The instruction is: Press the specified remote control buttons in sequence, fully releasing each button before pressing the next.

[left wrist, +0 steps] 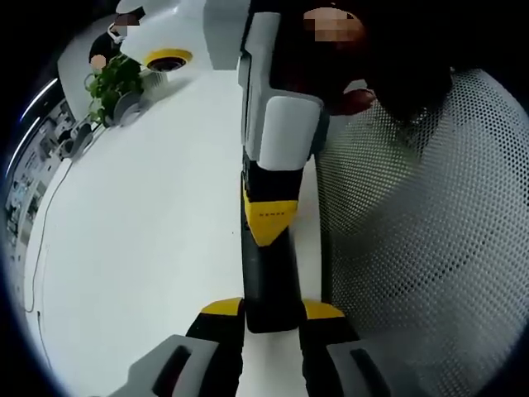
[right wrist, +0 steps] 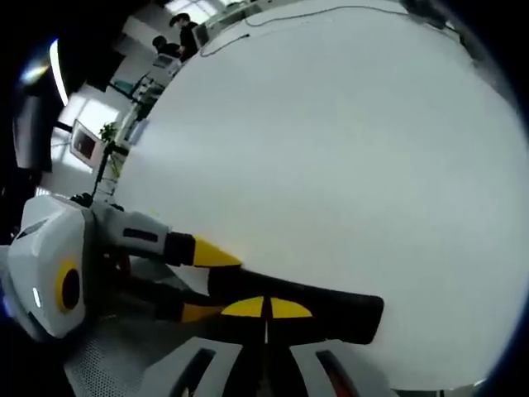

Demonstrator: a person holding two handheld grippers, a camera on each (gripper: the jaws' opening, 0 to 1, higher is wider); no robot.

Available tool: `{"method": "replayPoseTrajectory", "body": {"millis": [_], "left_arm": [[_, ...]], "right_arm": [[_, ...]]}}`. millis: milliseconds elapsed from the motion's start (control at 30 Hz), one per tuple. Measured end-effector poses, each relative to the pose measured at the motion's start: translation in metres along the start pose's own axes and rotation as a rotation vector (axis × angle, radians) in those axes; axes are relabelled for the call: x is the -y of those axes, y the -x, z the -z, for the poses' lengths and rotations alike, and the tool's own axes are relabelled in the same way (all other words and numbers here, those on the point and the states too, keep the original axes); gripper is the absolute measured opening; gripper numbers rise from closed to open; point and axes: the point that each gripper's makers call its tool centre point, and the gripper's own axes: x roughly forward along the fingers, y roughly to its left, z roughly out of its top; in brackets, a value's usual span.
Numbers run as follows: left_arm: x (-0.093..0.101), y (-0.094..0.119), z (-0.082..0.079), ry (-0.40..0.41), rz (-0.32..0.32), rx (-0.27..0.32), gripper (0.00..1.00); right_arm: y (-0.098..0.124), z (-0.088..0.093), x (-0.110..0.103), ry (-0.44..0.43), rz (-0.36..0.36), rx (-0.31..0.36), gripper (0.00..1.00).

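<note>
A long black remote (left wrist: 269, 277) lies lengthwise between my left gripper's (left wrist: 273, 310) yellow-tipped jaws, which are shut on its near end above a white table (left wrist: 140, 231). My right gripper (left wrist: 269, 222) comes down from the top of the left gripper view, its jaws shut into one yellow wedge resting on the remote's face. In the right gripper view the remote (right wrist: 351, 313) runs sideways under my shut right gripper (right wrist: 266, 308), whose tips touch its top. The left gripper (right wrist: 201, 281) holds the remote's left end from both sides. The buttons are hidden.
A grey mesh chair back (left wrist: 413, 223) stands close on the right of the remote. A potted plant (left wrist: 116, 83) and a thin cable (left wrist: 37, 248) sit at the table's far edge. Bare white tabletop (right wrist: 331, 149) stretches ahead. A person (right wrist: 186, 33) stands far back.
</note>
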Motion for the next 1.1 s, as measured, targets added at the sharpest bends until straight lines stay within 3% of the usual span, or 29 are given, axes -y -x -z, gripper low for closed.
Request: {"method": "replayPoseTrajectory", "body": {"millis": [600, 1000, 1100], "left_arm": [[0.000, 0.001, 0.000, 0.003, -0.005, 0.005, 0.25], [0.000, 0.000, 0.000, 0.005, -0.003, 0.004, 0.25], [0.000, 0.000, -0.001, 0.004, -0.002, 0.004, 0.25]], "right_arm": [[-0.001, -0.001, -0.012, -0.014, -0.070, 0.002, 0.00], [-0.004, -0.001, -0.008, -0.019, -0.062, 0.002, 0.00], [-0.004, -0.001, -0.010, -0.013, -0.033, 0.008, 0.00]]}}
